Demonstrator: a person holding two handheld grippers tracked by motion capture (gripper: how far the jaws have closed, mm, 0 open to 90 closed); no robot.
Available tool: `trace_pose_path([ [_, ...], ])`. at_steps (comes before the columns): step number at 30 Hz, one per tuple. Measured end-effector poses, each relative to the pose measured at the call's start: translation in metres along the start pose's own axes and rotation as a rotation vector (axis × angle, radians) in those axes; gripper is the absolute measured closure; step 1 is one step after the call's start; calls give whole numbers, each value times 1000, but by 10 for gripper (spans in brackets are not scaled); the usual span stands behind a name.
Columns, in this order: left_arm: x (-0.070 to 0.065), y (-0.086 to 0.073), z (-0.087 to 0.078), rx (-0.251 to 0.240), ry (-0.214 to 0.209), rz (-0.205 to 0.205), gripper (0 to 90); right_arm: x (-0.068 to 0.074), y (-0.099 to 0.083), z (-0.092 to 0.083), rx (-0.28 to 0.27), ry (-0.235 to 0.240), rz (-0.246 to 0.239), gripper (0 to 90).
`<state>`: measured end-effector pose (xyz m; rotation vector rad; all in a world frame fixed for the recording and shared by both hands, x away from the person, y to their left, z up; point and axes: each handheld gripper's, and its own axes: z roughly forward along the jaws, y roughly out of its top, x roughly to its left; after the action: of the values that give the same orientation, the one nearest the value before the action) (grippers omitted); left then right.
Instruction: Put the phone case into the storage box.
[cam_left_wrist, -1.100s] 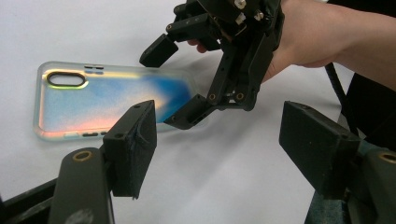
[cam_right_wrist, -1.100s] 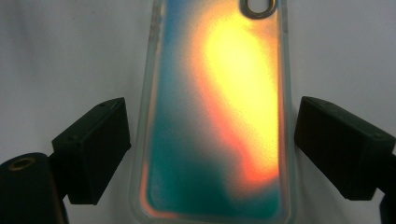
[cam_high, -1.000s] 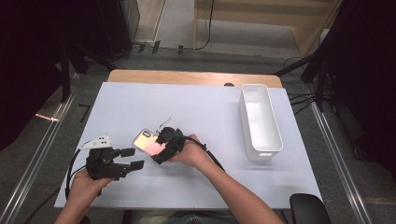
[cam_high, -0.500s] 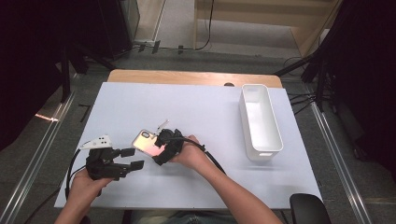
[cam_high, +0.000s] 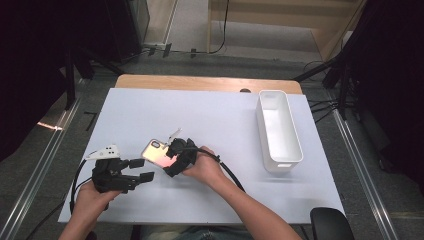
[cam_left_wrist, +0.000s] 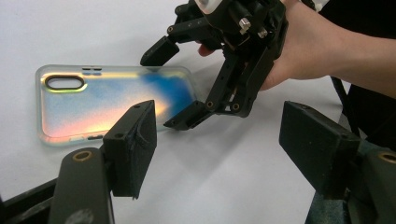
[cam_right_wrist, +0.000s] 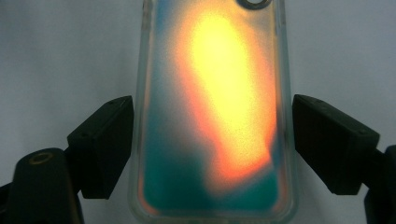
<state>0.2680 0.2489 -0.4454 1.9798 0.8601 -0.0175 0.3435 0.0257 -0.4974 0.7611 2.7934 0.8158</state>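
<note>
The high view looked forward and down over the whole table (cam_high: 210, 115). Each gripper view looked along its own jaws, close to the surface. All three shared the phone case (cam_high: 159, 154) (cam_left_wrist: 112, 102) (cam_right_wrist: 212, 112).

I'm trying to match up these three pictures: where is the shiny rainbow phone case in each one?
High view: the phone case lies left of centre on the white table, at the right claw.
Left gripper view: upper left, flat on the table.
Right gripper view: centre, lengthwise between the two black jaws, which touch or nearly touch its long edges.
Shared landmark: the oval camera cutout at one end of the case.
</note>
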Motion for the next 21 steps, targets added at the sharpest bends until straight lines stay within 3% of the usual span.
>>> trace_pose_path([
  [8, 1, 0, 0, 1, 3, -3, 274, -1, -3, -1, -28, 5, 27, 156],
  [14, 1, 0, 0, 3, 3, -5, 274, -6, -3, -3, -34, 46, 43, 157],
  [21, 1, 0, -1, -3, -2, -10, 274, -16, -3, -13, -94, 117, 112, 156],
])
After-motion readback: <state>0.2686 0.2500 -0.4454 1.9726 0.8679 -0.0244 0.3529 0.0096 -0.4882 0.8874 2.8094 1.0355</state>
